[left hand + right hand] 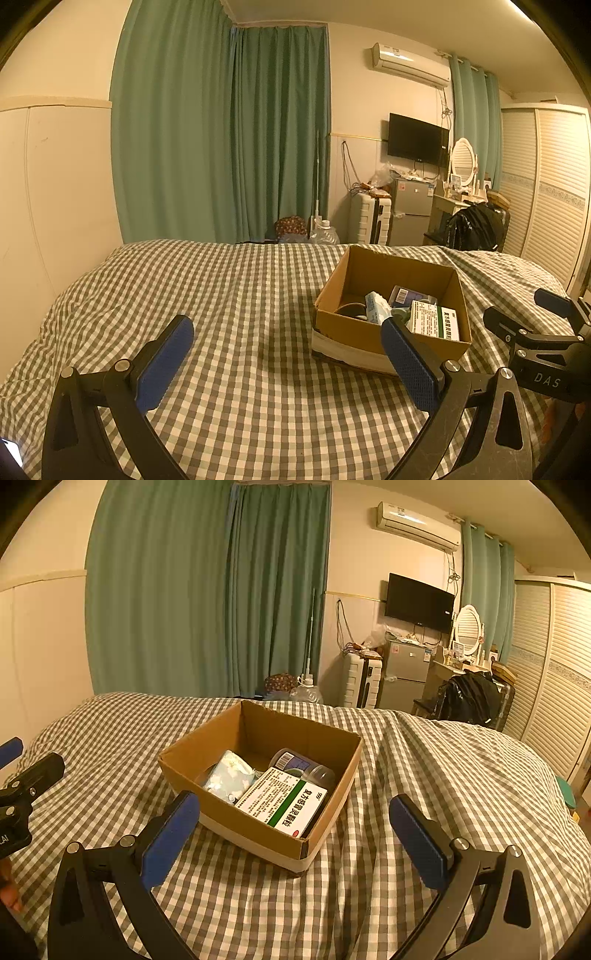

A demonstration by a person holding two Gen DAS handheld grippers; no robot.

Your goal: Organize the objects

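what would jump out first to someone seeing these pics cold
An open cardboard box sits on the grey-and-white checked bedspread, holding a white-and-green medicine carton, a pale tissue pack and a dark jar. Both grippers hang open and empty above the bedspread: the right gripper frames the box's near corner, the left gripper is beside the box. Behind the bed, tall green curtains fill the far wall.

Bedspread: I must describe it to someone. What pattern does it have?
The bedspread is green-grey and white gingham check, clearest in the right wrist view.
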